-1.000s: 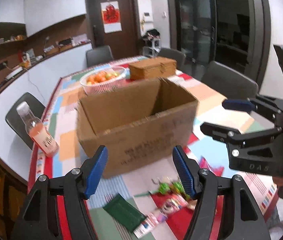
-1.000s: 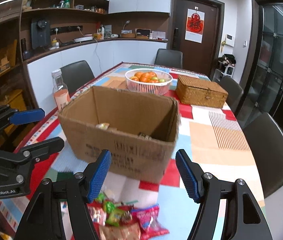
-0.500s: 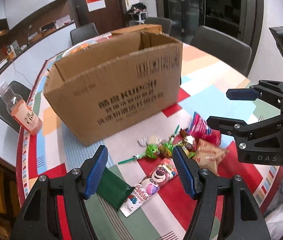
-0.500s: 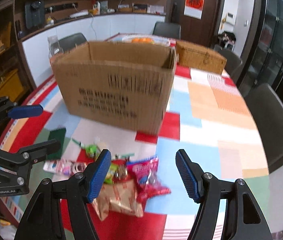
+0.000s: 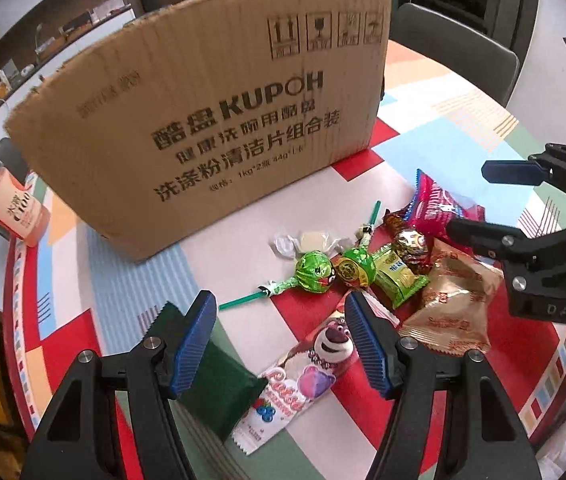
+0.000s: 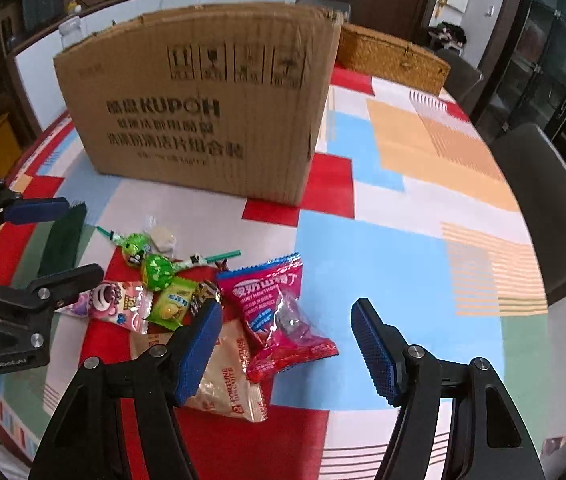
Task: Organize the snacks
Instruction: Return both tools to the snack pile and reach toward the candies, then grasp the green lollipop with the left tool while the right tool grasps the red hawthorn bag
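Beside cardboard box (image 5: pixel 219 120), colourful wrapped snacks (image 5: pixel 367 276)

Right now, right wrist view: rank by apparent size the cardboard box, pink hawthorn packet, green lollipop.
1. cardboard box, by far the largest, even though farthest.
2. pink hawthorn packet.
3. green lollipop, smallest; its head only, stick aside.
No close calls here.

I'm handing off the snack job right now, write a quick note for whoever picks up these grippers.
Left hand-held gripper: open, empty, over the pink bear packet.
Right hand-held gripper: open, empty, over the red hawthorn bag.
Snacks lie loose on the table in front of the cardboard box: two green lollipops, the fortune biscuit pack, a dark green packet.
Done: cannot tell, the inside of the box is hidden.
Left: move these snacks, probably into the box.
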Demonstrator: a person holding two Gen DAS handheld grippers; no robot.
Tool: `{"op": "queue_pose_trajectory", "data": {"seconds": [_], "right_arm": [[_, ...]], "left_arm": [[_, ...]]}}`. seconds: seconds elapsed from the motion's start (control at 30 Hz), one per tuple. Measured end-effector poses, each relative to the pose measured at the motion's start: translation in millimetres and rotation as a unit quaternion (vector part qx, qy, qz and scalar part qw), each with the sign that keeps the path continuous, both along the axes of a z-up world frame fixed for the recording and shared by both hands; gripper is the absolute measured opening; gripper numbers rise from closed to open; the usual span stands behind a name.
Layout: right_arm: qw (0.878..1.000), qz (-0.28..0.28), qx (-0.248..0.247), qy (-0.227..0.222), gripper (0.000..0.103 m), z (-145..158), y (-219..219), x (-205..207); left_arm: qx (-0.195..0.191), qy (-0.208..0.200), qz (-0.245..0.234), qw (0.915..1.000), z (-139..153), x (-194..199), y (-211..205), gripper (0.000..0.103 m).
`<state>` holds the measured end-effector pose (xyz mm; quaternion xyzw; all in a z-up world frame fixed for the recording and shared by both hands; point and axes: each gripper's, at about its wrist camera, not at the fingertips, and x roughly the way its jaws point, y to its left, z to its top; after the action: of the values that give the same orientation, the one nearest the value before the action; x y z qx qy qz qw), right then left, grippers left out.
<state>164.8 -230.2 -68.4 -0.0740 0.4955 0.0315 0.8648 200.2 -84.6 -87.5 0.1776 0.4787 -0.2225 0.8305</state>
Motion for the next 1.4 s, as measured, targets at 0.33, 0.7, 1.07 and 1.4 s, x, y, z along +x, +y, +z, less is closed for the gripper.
{"op": "queue_pose_trajectory", "data": {"seconds": [0.33, 0.7, 1.07, 1.4], "right_arm": [[1.0, -0.008, 0.008, 0.02, 0.068, -12.2, -4.3, 6.0], [0.999, -0.015, 0.035, 0.038, 0.058, -24.8, -11.4, 15.1], [0.998, -0.01, 0.042, 0.042, 0.039, -29.3, -11.5, 19.8], [0.999, -0.002, 0.033, 0.012, 0.037, -9.2, -4.8, 5.8]], "left_arm": [[-0.002, 0.017, -0.019, 0.9997, -10.3, 17.2, -12.5, 0.056], [-0.014, 0.032, -0.018, 0.9992, -18.7, 27.4, -20.4, 0.042], [-0.026, 0.042, -0.012, 0.9987, -20.6, 32.6, -19.8, 0.025], [-0.035, 0.009, 0.006, 0.9993, 4.5, 18.9, -14.9, 0.025]]}}
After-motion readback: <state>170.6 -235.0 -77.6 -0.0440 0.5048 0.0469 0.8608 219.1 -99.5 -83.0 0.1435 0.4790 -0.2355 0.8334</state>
